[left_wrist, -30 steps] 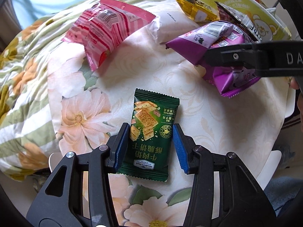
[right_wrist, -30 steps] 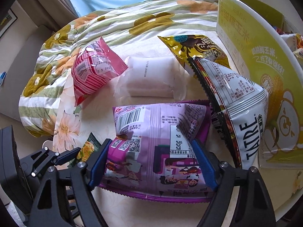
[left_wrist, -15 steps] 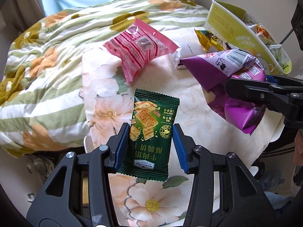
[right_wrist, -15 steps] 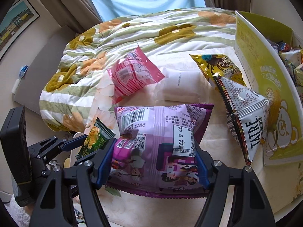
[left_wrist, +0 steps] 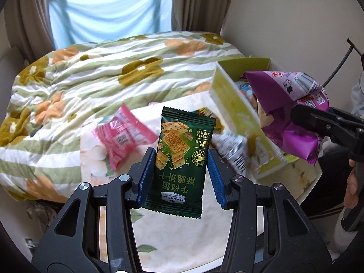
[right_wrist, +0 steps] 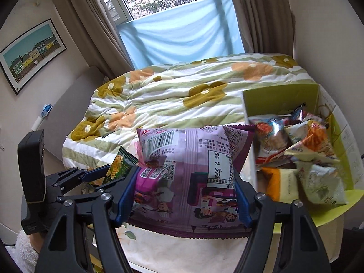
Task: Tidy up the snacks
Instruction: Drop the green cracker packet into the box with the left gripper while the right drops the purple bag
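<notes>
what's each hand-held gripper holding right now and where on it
The left hand-held gripper pinches the green cracker packet across its lower side edges. The right hand-held gripper clamps the purple snack bag by its lower sides.

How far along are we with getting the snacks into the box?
Done: several packets already lie in the green box. In hand: the left tool grips the green cracker packet, and the right tool grips the purple bag beside the box; neither is in. Left: the pink packet and others on the table.
</notes>
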`<action>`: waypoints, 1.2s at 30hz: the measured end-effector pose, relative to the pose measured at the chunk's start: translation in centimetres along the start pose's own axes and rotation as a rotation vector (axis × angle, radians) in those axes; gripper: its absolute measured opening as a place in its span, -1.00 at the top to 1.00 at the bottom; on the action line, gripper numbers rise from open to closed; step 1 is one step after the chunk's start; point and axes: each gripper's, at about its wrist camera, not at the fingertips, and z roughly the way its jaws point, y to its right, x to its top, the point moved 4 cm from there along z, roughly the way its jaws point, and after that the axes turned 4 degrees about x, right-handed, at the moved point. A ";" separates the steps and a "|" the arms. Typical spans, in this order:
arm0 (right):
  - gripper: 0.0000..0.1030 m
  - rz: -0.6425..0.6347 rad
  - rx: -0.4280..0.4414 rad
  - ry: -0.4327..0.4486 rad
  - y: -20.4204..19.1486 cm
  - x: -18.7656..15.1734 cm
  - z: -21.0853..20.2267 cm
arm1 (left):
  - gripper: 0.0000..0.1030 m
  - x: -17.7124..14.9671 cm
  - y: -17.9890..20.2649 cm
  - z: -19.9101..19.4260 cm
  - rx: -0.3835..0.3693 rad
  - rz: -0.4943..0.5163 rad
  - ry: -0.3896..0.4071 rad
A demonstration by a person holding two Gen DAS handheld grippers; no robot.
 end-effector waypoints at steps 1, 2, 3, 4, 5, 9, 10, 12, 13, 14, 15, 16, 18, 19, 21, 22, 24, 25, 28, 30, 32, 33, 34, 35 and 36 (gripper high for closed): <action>-0.34 -0.003 -0.006 0.008 1.3 0.6 -0.7 | 0.18 1.0 1.4 0.1 -0.007 -0.005 0.010; -0.34 -0.006 -0.013 0.016 2.6 1.1 -1.4 | 0.18 1.9 2.9 0.3 -0.014 -0.010 0.019; -0.34 -0.008 -0.021 0.025 3.9 1.6 -2.2 | 0.18 2.7 4.3 0.6 -0.022 -0.015 0.024; -0.34 -0.007 -0.026 0.029 5.3 2.1 -2.9 | 0.18 3.5 5.8 1.0 -0.029 -0.020 0.029; -0.34 -0.003 -0.029 0.033 6.8 2.5 -3.6 | 0.18 4.2 7.3 1.4 -0.034 -0.025 0.034; -0.34 0.003 -0.039 0.047 12.2 4.5 -5.6 | 0.18 6.6 12.9 4.2 -0.039 -0.050 0.024; -0.34 0.000 -0.042 0.045 13.4 4.9 -5.9 | 0.18 7.2 14.0 5.1 -0.036 -0.056 0.016; -0.34 -0.003 -0.047 0.039 15.6 5.8 -6.4 | 0.18 7.8 16.1 7.0 -0.022 -0.071 -0.013; -0.34 -0.005 -0.047 0.034 16.6 6.2 -6.6 | 0.18 8.0 16.9 7.9 -0.014 -0.081 -0.030; -0.34 -0.006 -0.045 0.027 17.4 6.6 -6.6 | 0.18 8.3 17.6 8.7 -0.007 -0.090 -0.043; -0.34 -0.008 -0.043 0.022 18.2 6.9 -6.6 | 0.18 8.4 18.2 9.5 -0.001 -0.097 -0.056; -0.34 -0.009 -0.041 0.018 19.0 7.1 -6.6 | 0.18 8.6 18.7 10.3 0.002 -0.103 -0.071; -0.34 -0.008 -0.036 0.011 20.5 7.5 -6.6 | 0.17 8.7 19.5 11.4 0.006 -0.113 -0.090; -0.34 -0.005 -0.032 0.008 21.0 7.6 -6.5 | 0.16 8.6 19.4 11.9 0.013 -0.112 -0.099; -0.34 0.004 -0.023 0.004 21.8 7.8 -6.3 | -0.11 8.5 19.9 12.6 0.037 -0.105 -0.127; -0.34 0.007 -0.019 0.004 22.2 7.9 -6.3 | -0.55 8.4 19.9 12.7 0.047 -0.104 -0.130; -0.34 0.012 -0.016 0.001 22.8 8.0 -6.0 | -0.93 8.2 19.5 12.2 0.062 -0.110 -0.105; -0.34 0.016 -0.014 0.001 23.1 8.0 -5.9 | -0.94 8.1 19.3 11.8 0.058 -0.116 -0.094; -0.34 0.022 -0.010 -0.002 23.5 7.8 -5.5 | -0.94 7.6 18.7 11.1 0.050 -0.131 -0.092; -0.34 0.022 -0.008 -0.004 23.5 7.8 -5.2 | -0.94 7.3 18.2 10.6 0.058 -0.133 -0.086; -0.34 0.014 -0.010 -0.008 23.4 7.9 -4.9 | -0.94 7.1 17.7 10.1 0.069 -0.136 -0.081; -0.34 0.010 -0.011 -0.008 23.4 8.0 -4.7 | -0.94 7.1 17.5 9.9 0.072 -0.139 -0.079; -0.34 0.006 -0.009 -0.010 23.2 8.2 -4.5 | -0.94 7.1 17.3 9.6 0.075 -0.142 -0.074; -0.34 0.002 -0.004 -0.011 23.2 8.5 -4.2 | -0.94 7.3 17.1 9.3 0.076 -0.144 -0.066; -0.35 -0.004 -0.001 -0.011 23.0 8.8 -3.9 | -0.94 7.4 16.9 9.0 0.079 -0.145 -0.059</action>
